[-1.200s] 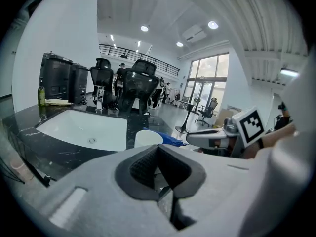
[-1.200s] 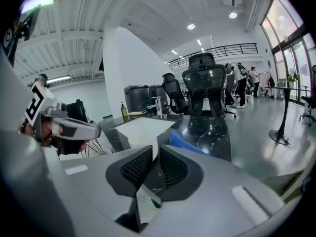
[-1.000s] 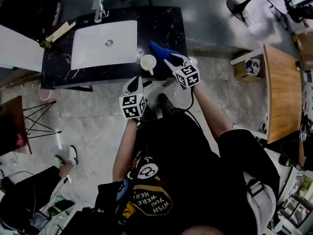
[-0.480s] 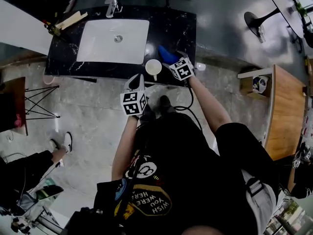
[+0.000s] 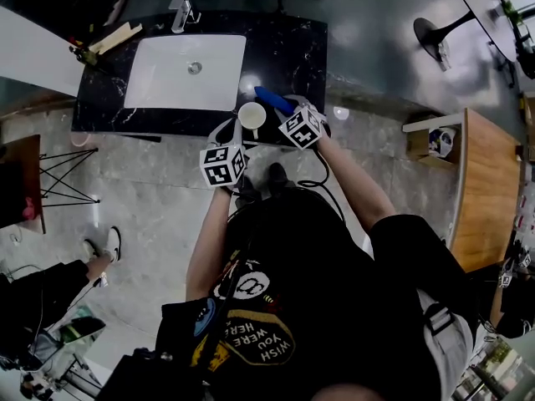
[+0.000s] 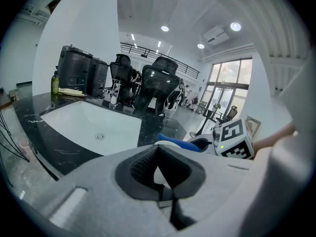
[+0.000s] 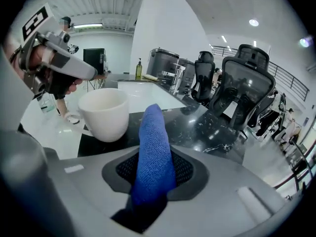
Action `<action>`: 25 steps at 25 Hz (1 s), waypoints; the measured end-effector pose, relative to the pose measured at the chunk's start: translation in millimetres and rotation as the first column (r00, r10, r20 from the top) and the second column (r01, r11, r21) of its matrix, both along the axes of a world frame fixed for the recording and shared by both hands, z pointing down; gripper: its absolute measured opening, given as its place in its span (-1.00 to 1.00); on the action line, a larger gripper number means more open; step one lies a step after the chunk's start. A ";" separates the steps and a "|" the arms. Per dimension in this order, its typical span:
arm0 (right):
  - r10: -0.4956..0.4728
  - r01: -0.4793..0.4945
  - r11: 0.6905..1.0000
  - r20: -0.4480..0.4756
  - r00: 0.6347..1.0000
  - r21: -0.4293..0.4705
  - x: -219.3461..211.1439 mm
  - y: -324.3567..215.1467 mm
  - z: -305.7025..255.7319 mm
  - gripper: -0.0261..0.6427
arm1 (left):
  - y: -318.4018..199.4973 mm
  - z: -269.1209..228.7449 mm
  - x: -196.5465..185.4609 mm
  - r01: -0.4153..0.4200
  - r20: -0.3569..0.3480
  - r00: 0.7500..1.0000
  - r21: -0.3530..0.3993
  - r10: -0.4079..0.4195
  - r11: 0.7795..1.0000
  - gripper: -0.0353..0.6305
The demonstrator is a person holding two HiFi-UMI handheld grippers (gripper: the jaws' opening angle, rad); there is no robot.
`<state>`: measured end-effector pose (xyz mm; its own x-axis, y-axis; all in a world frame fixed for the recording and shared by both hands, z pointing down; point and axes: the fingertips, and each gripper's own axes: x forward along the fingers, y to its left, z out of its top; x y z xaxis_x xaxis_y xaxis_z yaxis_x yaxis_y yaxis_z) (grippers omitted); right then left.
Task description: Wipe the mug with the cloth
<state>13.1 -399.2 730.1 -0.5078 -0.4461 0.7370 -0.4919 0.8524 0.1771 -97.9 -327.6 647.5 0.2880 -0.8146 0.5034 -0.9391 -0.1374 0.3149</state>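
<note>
A white sink (image 5: pixel 185 73) sits in a black marble counter (image 5: pixel 288 53) (faucet (image 5: pixel 179 8) at its far edge).

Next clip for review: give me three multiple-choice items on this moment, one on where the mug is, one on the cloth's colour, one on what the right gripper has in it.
1. Where is the mug relative to the sink?
A. inside it
B. on the black counter, by its front right corner
C. on the floor below it

2. What colour is the cloth?
A. red
B. white
C. blue

3. What is between the tongs of the right gripper?
A. the cloth
B. the mug's handle
C. nothing

Answers:
1 B: the head view shows it on dark stone just outside the basin.
2 C: the fabric shows blue in every view.
3 A: the tongs are closing with the cloth between them, pads pressing on it.
</note>
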 end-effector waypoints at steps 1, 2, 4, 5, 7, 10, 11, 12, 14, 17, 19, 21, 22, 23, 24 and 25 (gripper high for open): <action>0.001 -0.001 1.000 -0.020 1.000 0.019 0.9 -3.3 -2.6 -0.57 | -3.5 -0.4 2.0 -0.003 -0.020 1.000 0.006 0.003 1.000 -0.88; -0.014 0.016 0.999 -0.050 0.999 0.039 0.2 -5.0 -3.5 -0.57 | -7.1 -0.5 4.5 -0.005 -0.054 0.999 0.011 0.005 1.000 -0.88; -0.087 0.097 0.992 -0.118 0.989 0.077 -6.2 -1.1 -2.2 -0.57 | -14.1 -0.5 10.8 0.003 -0.165 0.986 0.020 0.000 1.000 -0.88; -0.134 0.148 0.985 -0.146 0.980 0.091 -10.4 4.5 -1.6 -0.56 | -17.1 -0.8 14.1 0.011 -0.222 0.975 0.024 -0.005 1.000 -0.88; -0.207 0.229 0.967 -0.182 0.961 0.110 -15.8 19.1 -2.5 -0.56 | -20.6 -1.2 20.6 0.018 -0.285 0.958 0.032 -0.008 0.999 -0.88; -0.236 0.262 0.955 -0.181 0.955 0.141 -17.4 37.3 -11.7 -0.56 | -22.2 -0.7 26.4 0.017 -0.295 0.955 0.040 -0.004 0.999 -0.88; -0.233 0.259 0.954 -0.170 0.957 0.149 -17.0 41.1 -15.6 -0.56 | -23.0 -0.6 26.1 0.023 -0.298 0.955 0.042 -0.010 0.999 -0.88; -0.228 0.252 0.956 -0.154 0.961 0.153 -16.5 44.3 -19.3 -0.56 | -23.8 -0.6 25.1 0.031 -0.303 0.953 0.044 -0.017 0.999 -0.88; -0.219 0.231 0.963 -0.100 0.971 0.140 -16.2 51.7 -26.5 -0.56 | -24.6 -1.0 23.8 0.045 -0.311 0.950 0.045 -0.029 0.998 -0.88; -0.229 0.229 0.969 -0.012 0.973 0.094 -16.3 69.5 -34.3 -0.56 | -23.9 -0.8 25.2 0.056 -0.303 0.952 0.045 -0.040 0.997 -0.88; -0.245 0.243 0.968 0.027 0.969 0.068 -12.9 78.5 -37.9 -0.56 | -24.3 -0.7 26.0 0.060 -0.302 0.952 0.049 -0.043 0.997 -0.88; -0.234 0.231 0.971 0.066 0.970 0.058 -5.8 76.3 -43.9 -0.56 | -25.2 -0.8 27.1 0.058 -0.306 0.951 0.052 -0.039 0.997 -0.88; -0.210 0.206 0.977 0.079 0.974 0.057 -0.6 69.4 -46.8 -0.56 | -25.2 -0.7 28.0 0.056 -0.305 0.952 0.053 -0.037 0.997 -0.88; -0.177 0.172 0.983 0.081 0.981 0.059 5.3 59.2 -48.4 -0.56 | -25.0 -0.3 28.8 0.054 -0.302 0.953 0.053 -0.036 0.997 -0.88; -0.141 0.136 0.989 0.073 0.987 0.062 11.0 47.1 -48.0 -0.56 | -24.7 0.3 29.3 0.055 -0.301 0.953 0.052 -0.037 0.997 -0.88; -0.109 0.106 0.992 0.054 0.993 0.062 15.4 35.1 -45.3 -0.56 | -24.5 0.9 29.6 0.057 -0.302 0.952 0.051 -0.039 0.997 -0.88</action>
